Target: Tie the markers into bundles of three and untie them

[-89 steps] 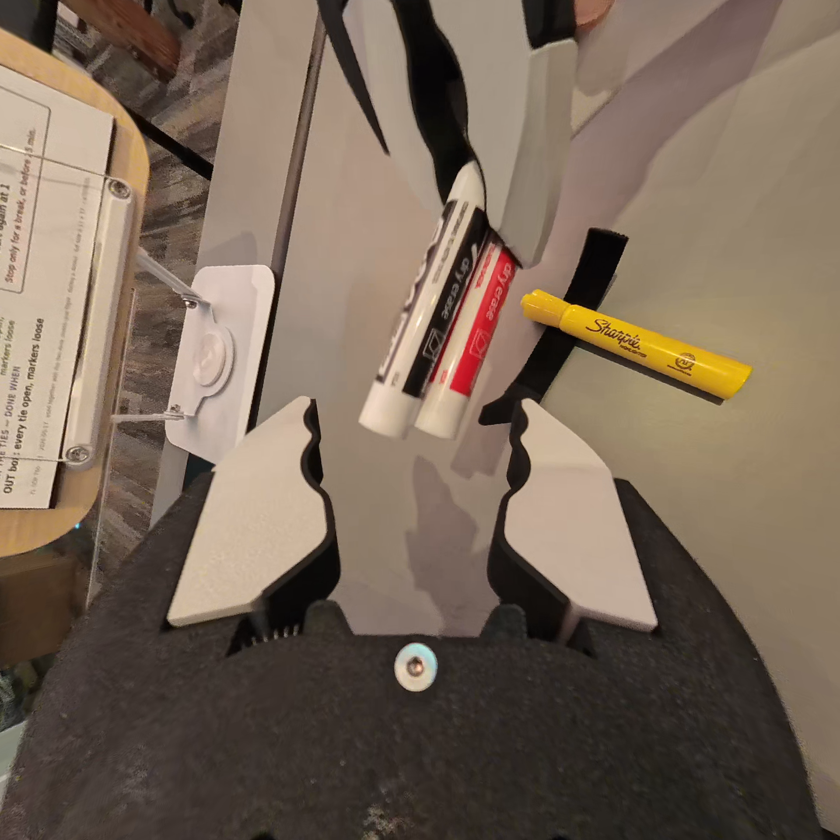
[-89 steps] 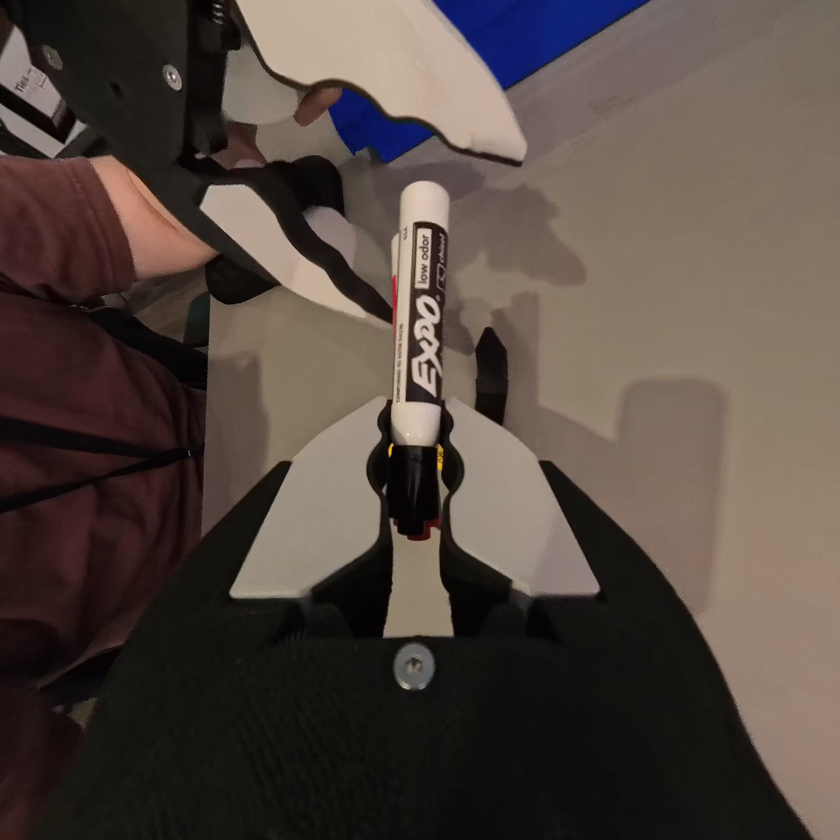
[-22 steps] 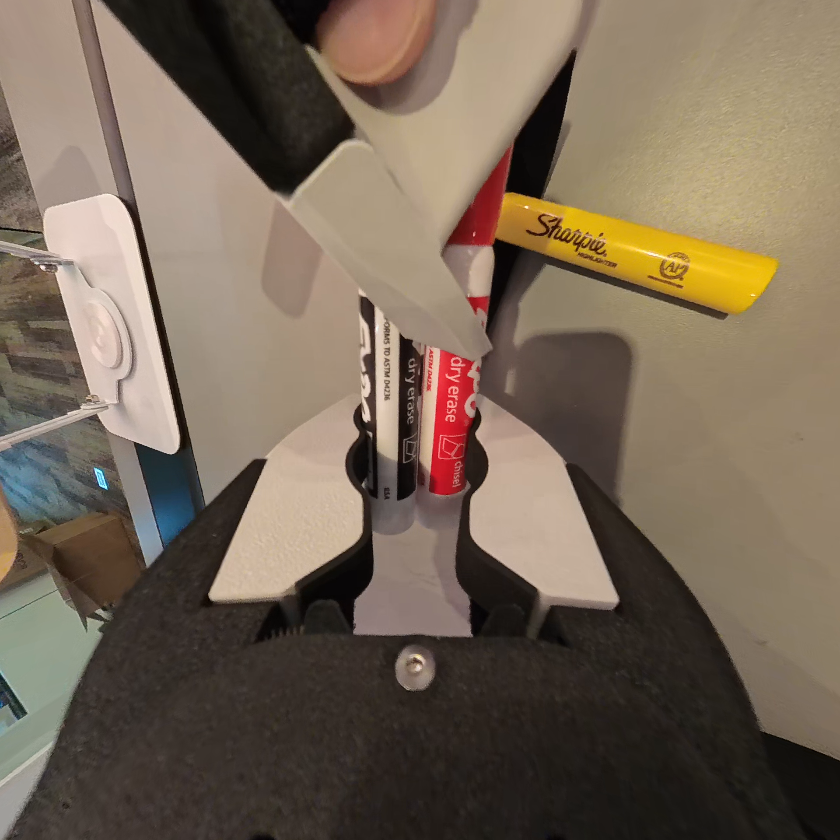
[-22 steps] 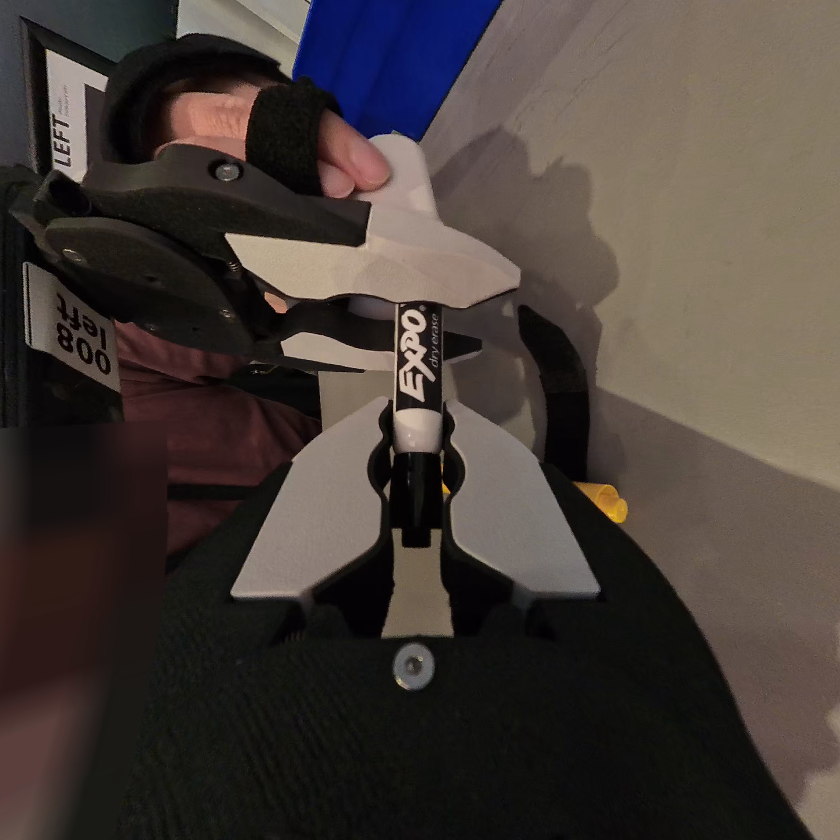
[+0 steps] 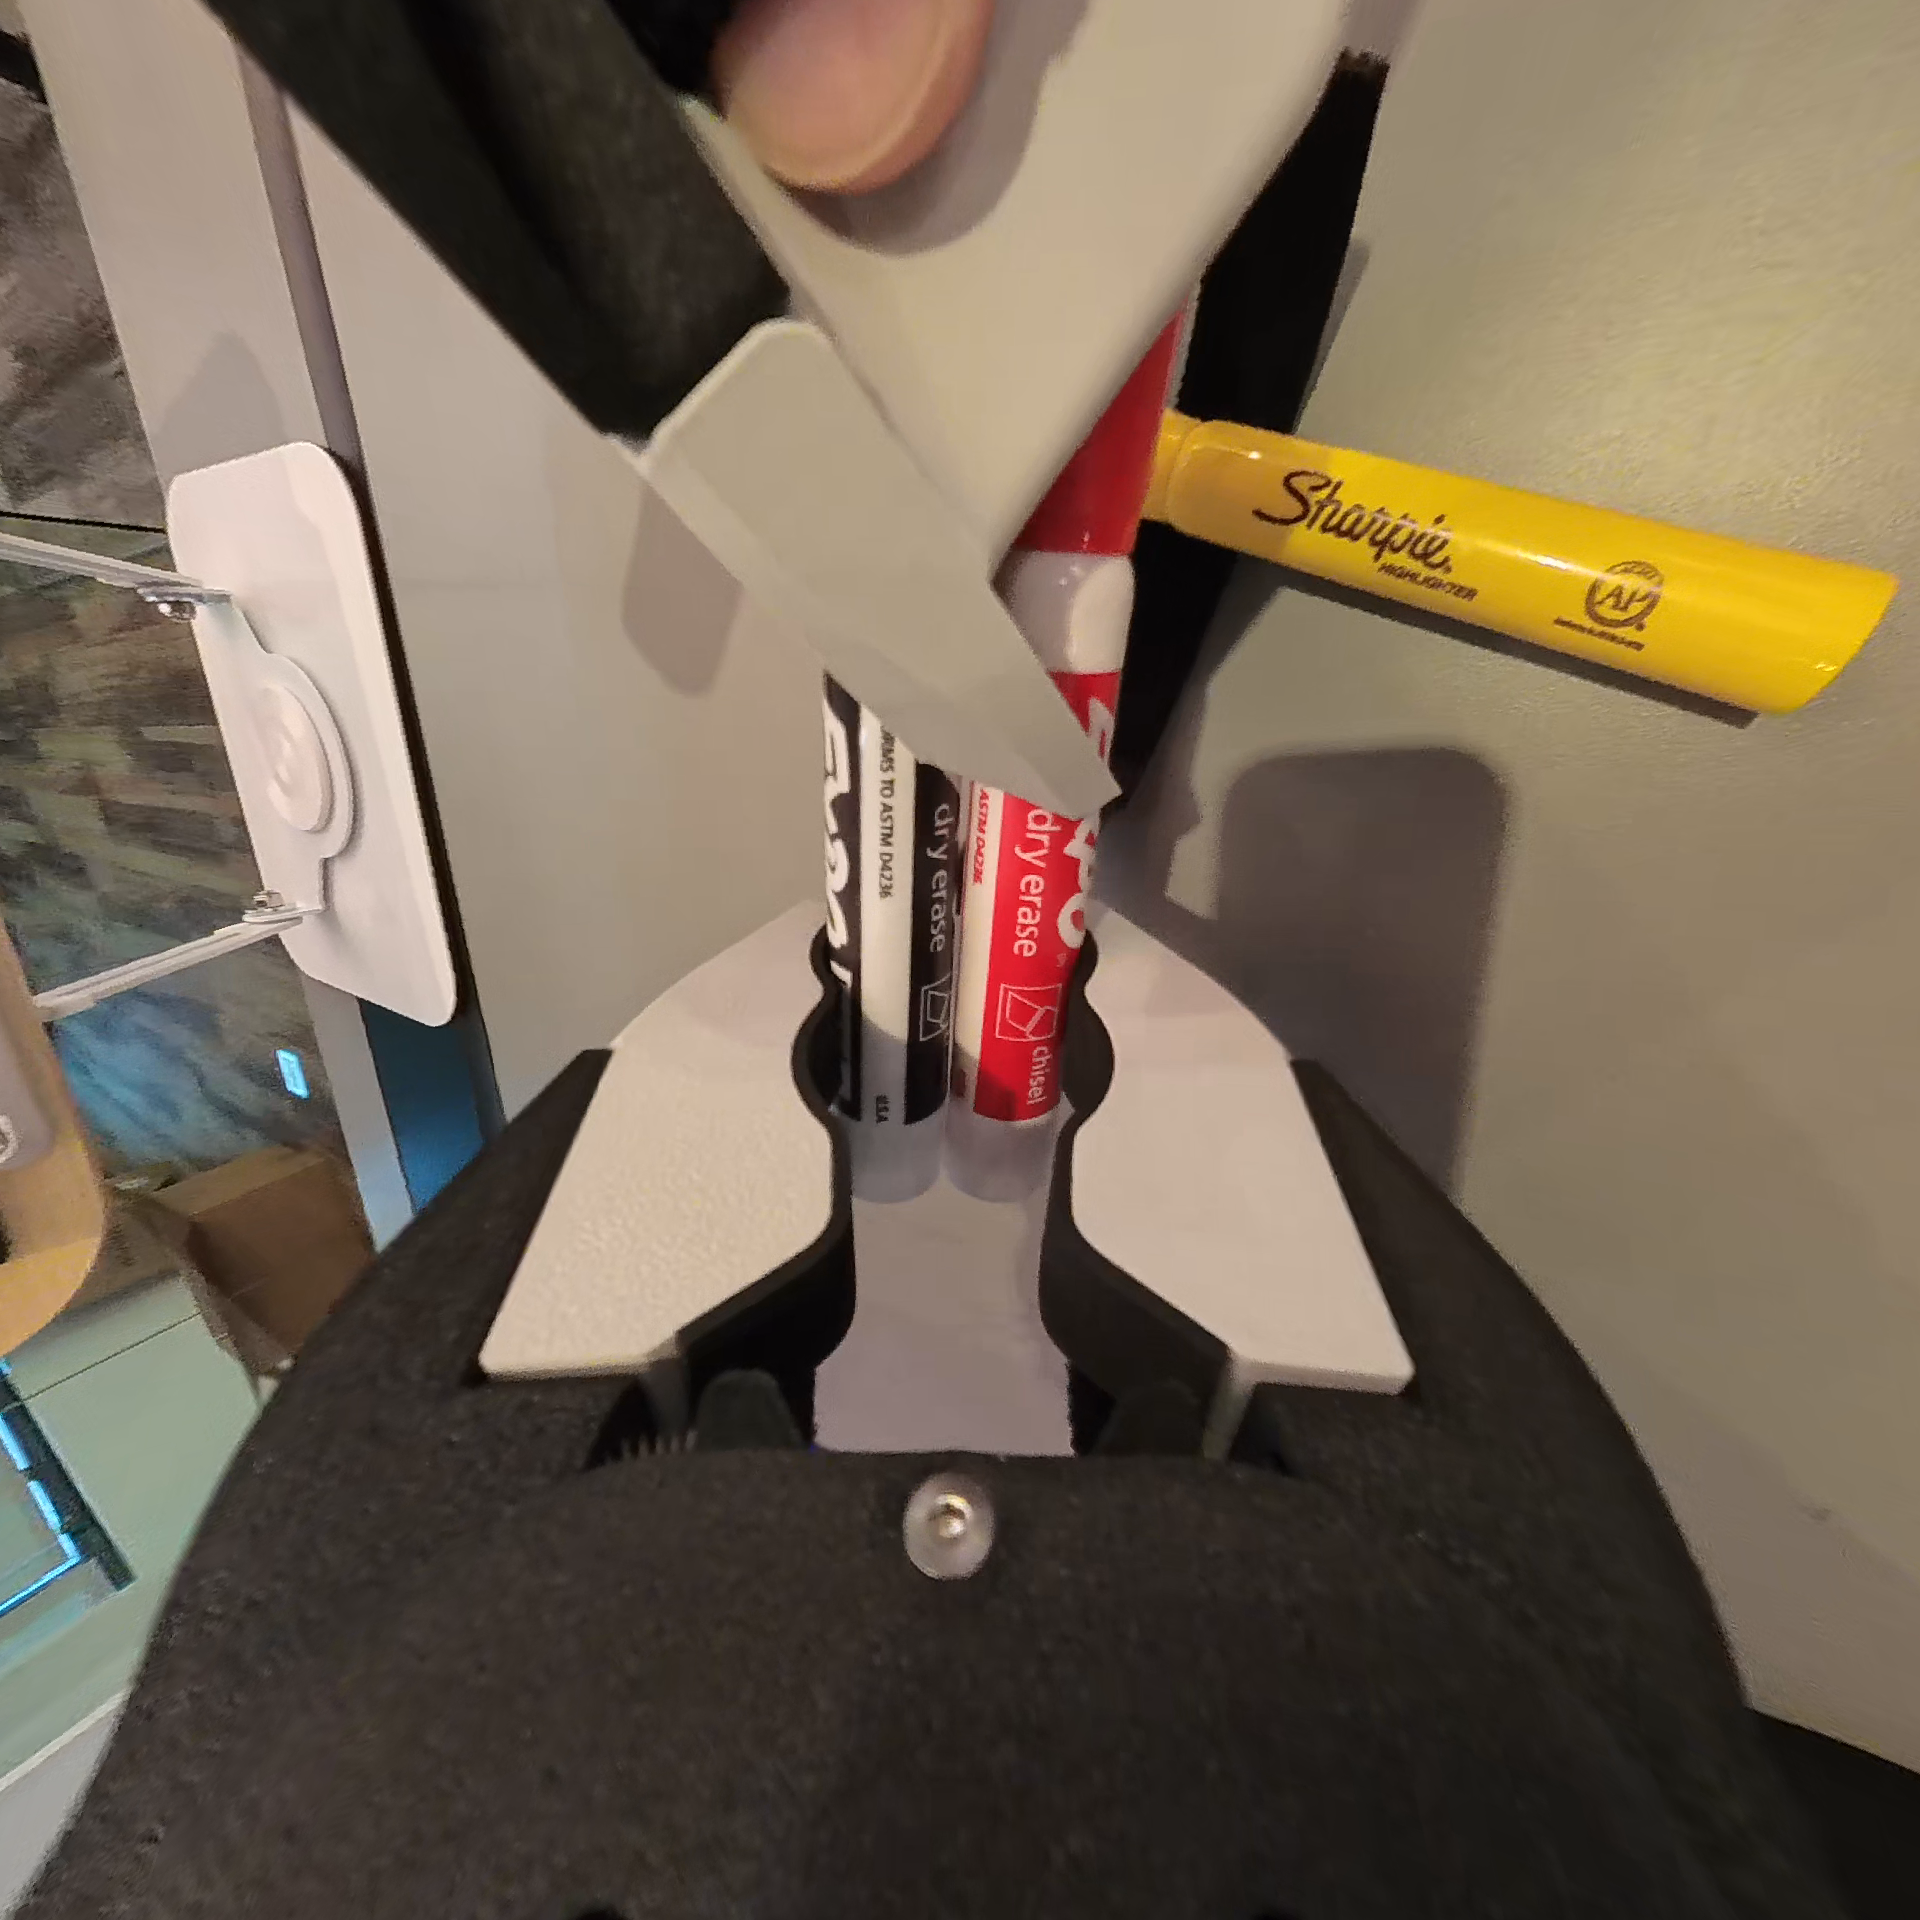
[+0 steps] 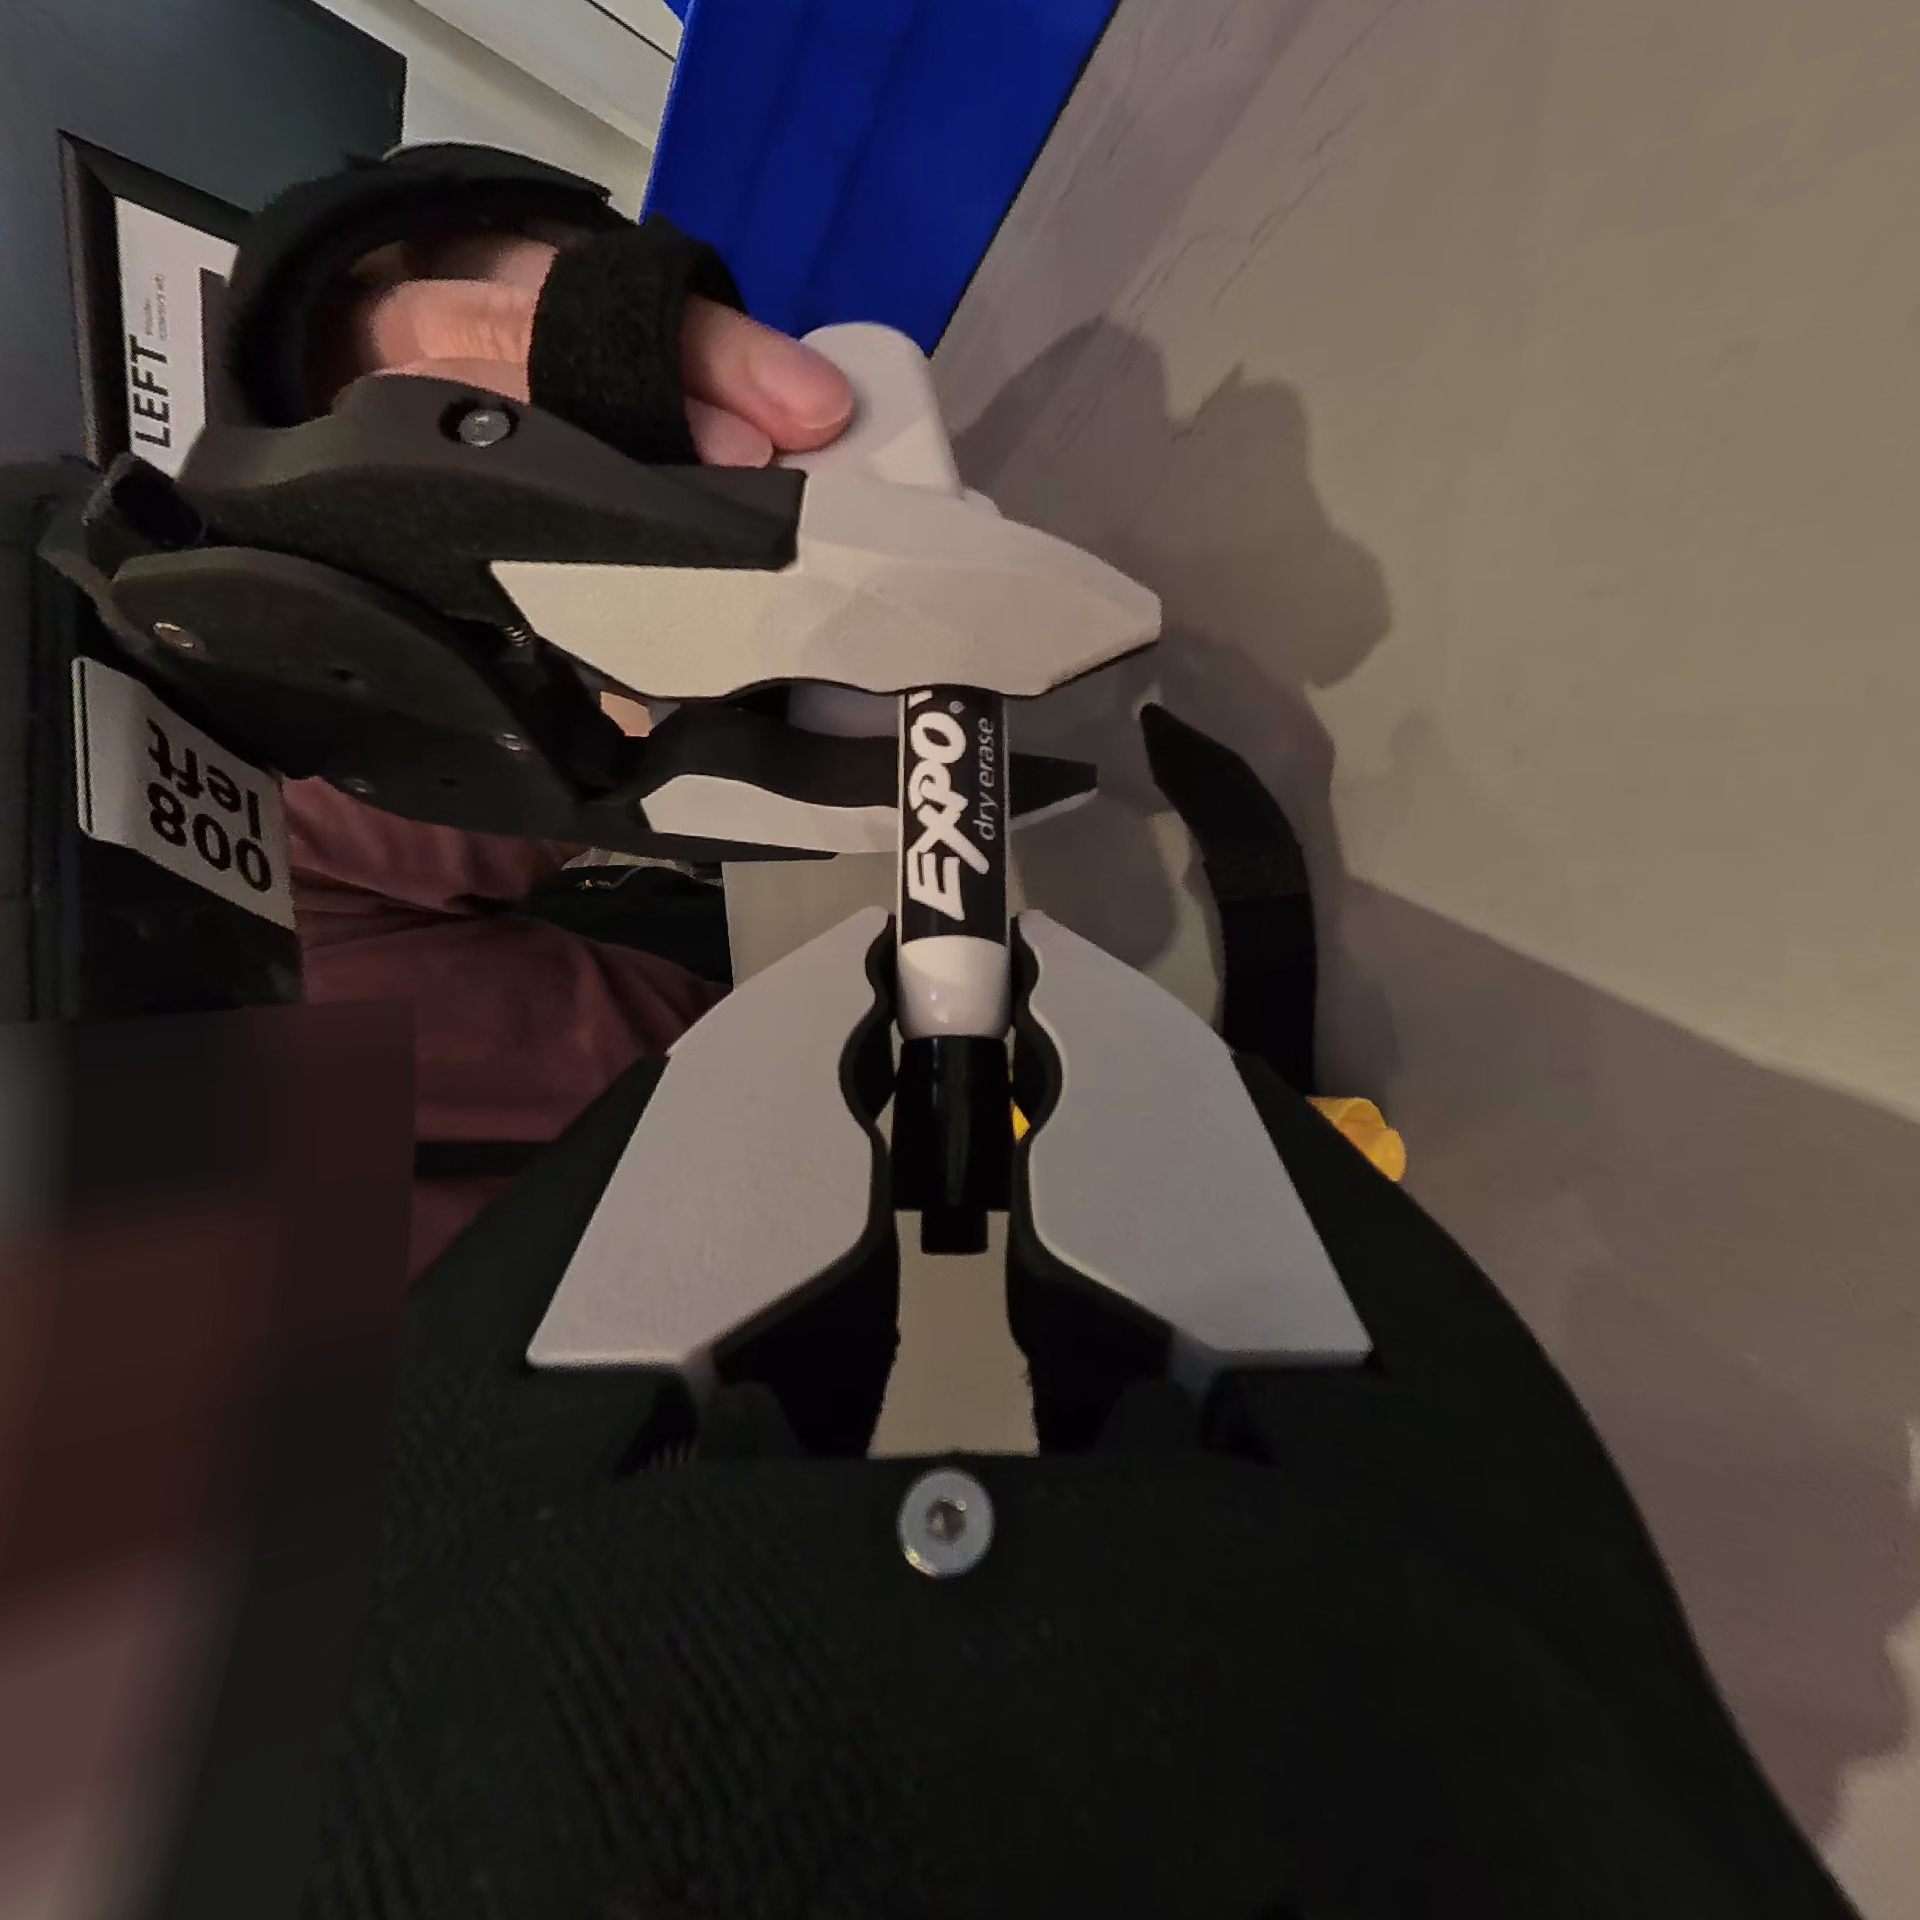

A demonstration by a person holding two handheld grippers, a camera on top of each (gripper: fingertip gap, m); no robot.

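A black dry-erase marker (image 5: 902, 935) and a red one (image 5: 1023, 935) lie side by side between both grippers. My left gripper (image 5: 951, 966) is shut on their white rear ends. My right gripper (image 6: 953, 935) is shut on the cap ends; in its view only the black marker (image 6: 951, 821) shows, the red one is hidden under it. The right gripper's fingers (image 5: 883, 582) come in from above in the left wrist view. A yellow highlighter (image 5: 1507, 561) lies on the table across a black strap (image 5: 1268, 312). The strap (image 6: 1262, 914) curls up beside the right gripper.
The grey table (image 5: 1558, 1039) spreads to the right. A white mounting plate (image 5: 312, 727) sits at its left edge. The left gripper (image 6: 831, 623), with a hand on it, shows in the right wrist view. A blue panel (image 6: 852, 135) stands behind. About 5 cm separates my left fingertips from my right. About 4 cm separates my left fingertips from the strap (image 6: 1262, 914).
Three seconds ago my left gripper was open below the markers held up by the right. It has since closed on their rear ends. Little has changed in the last 0.7 s.
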